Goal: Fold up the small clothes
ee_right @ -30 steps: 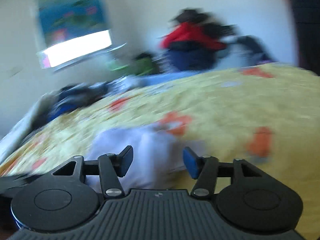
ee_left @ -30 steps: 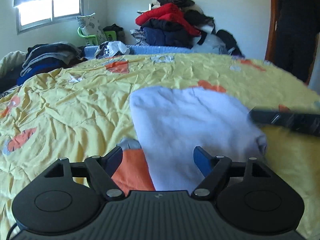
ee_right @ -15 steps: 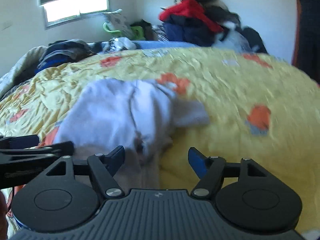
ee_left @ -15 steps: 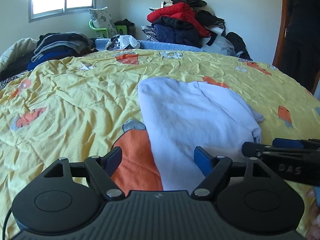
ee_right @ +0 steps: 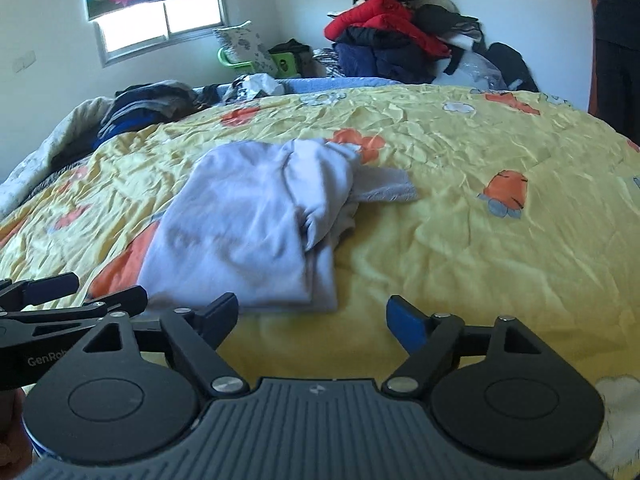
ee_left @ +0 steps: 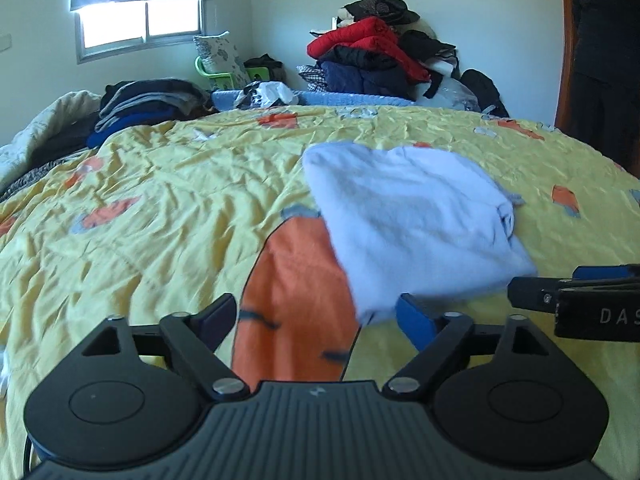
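Observation:
A small pale lavender garment (ee_left: 412, 216) lies folded over on the yellow bedspread (ee_left: 160, 208); in the right wrist view (ee_right: 248, 232) a sleeve sticks out to its right. My left gripper (ee_left: 316, 316) is open and empty, just short of the garment's near edge. My right gripper (ee_right: 312, 314) is open and empty, near the garment's front right corner. Each gripper shows at the edge of the other's view: the right one in the left wrist view (ee_left: 576, 292), the left one in the right wrist view (ee_right: 76, 296).
A pile of red and dark clothes (ee_left: 380, 60) stands against the far wall. Folded dark clothes (ee_left: 144, 104) lie at the bed's far left. A green chair with a cushion (ee_left: 220, 64) is under the window. A person in black (ee_left: 604, 60) stands at the right.
Both grippers have drawn back toward me from the garment, which now lies farther away and let go. The right wrist view has steadied after fast motion.

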Tool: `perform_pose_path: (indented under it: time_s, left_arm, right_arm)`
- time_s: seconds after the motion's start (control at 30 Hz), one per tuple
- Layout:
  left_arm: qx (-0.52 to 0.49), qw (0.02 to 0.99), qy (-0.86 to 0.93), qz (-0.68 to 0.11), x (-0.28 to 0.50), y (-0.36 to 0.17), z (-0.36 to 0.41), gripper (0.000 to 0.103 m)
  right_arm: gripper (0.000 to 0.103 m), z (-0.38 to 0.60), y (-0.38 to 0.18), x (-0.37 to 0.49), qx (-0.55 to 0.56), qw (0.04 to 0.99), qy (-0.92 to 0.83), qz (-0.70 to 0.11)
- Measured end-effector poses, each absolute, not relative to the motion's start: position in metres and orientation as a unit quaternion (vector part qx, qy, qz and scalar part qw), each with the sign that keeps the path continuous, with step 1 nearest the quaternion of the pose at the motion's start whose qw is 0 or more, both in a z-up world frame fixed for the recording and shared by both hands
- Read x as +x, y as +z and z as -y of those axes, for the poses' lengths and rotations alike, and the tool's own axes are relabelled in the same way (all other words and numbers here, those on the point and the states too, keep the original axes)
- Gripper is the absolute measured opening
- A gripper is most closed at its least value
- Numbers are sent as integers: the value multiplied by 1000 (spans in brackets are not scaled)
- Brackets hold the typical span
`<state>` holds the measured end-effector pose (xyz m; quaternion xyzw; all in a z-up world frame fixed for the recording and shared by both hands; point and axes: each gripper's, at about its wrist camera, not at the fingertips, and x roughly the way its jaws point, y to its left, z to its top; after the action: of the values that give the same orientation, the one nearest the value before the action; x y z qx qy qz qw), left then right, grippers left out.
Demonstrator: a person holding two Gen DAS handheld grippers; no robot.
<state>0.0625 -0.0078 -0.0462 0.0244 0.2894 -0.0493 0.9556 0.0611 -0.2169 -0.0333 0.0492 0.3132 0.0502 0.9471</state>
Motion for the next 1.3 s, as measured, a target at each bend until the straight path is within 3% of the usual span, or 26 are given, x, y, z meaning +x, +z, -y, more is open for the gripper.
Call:
perform_pose_path:
  time_s: [0.27, 0.37, 0.47, 0.83, 1.3]
  left_arm:
    - [36, 952, -40, -302, 45, -58, -7, 91]
    - [23, 948, -35, -315, 47, -62, -13, 102]
    - [9, 947, -29, -320, 48, -63, -18, 103]
    - [11, 945, -29, -326, 48, -64, -15, 103]
    - [11, 945, -25, -326, 42, -65, -16, 103]
  right_arm:
    - [92, 213, -43, 41, 32, 946, 46, -319]
    - [96, 211, -47, 36, 18, 947, 40, -319]
    - [97, 209, -50, 31, 10, 947, 35, -320]
    - [103, 200, -53, 21, -12, 946, 31, -322]
    - [103, 199, -57, 22, -17, 945, 25, -327]
